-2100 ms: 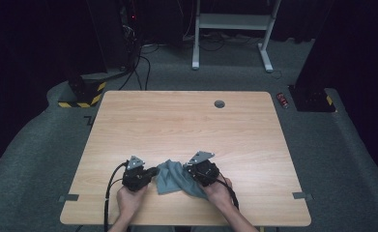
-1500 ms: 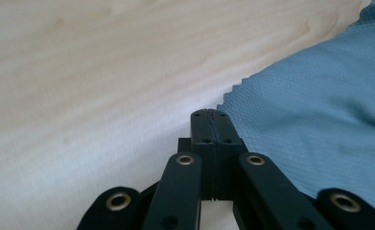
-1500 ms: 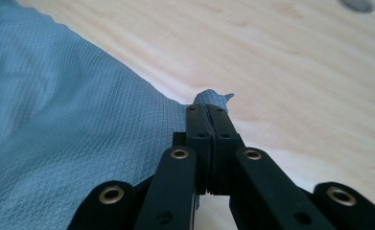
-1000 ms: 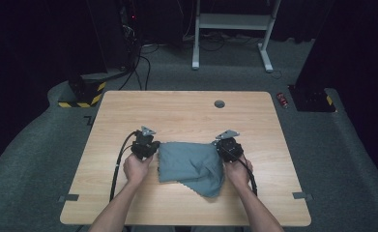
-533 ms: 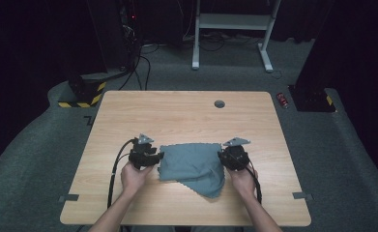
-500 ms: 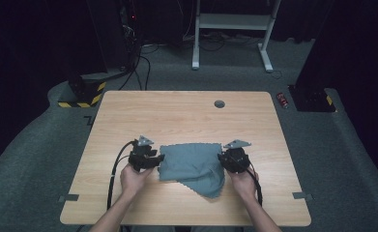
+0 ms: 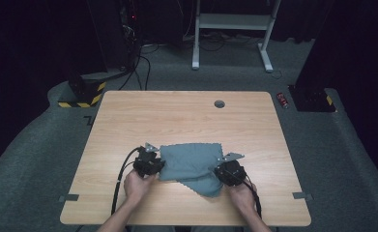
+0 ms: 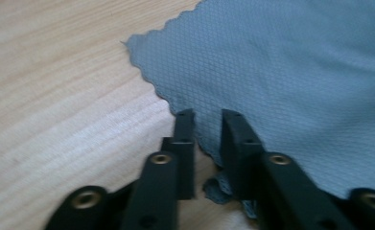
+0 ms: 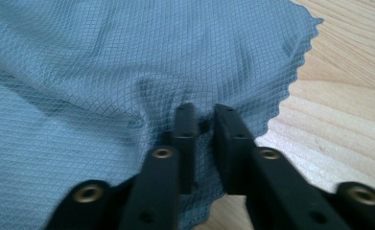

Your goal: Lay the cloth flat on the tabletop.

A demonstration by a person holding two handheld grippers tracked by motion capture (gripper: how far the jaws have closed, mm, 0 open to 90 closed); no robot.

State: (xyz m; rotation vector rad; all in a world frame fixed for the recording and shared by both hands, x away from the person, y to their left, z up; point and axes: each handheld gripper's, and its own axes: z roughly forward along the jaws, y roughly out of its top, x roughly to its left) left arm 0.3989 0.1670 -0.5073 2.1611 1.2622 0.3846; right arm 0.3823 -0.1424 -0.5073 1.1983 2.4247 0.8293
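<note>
Cloth (image 7: 192, 163), blue-grey with a fine diamond weave and a scalloped edge, lies spread on the near half of the tabletop (image 7: 186, 116), between the two claws. Its far edge runs roughly straight across, while its near part hangs down toward the person in a rumpled point close to the right claw (image 7: 221, 170).

In the left gripper view the cloth (image 8: 290, 72) covers the right side, one corner reaching up toward the top middle, and bare wood (image 8: 55, 96) shows beside it. The left claw (image 8: 203, 120) sits at the cloth's edge with its jaws a narrow gap apart; the scalloped hem passes between them and a small fold of fabric bunches lower down between the jaws.

In the right gripper view the cloth (image 9: 127, 62) spreads across the top and left, with wood (image 9: 338, 124) at the right. The right claw (image 9: 204, 115) has its jaws close together, and the fabric puckers into a raised pinch right at the tips, so it grips the cloth near its edge.

From above, the left claw (image 7: 150, 163) touches the cloth's left edge, held by the left hand (image 7: 138, 184); the right hand (image 7: 240, 195) holds the other. A black cable (image 7: 121, 181) trails from the left claw toward the near edge. Around the tabletop lies grey carpet (image 7: 46, 159).
</note>
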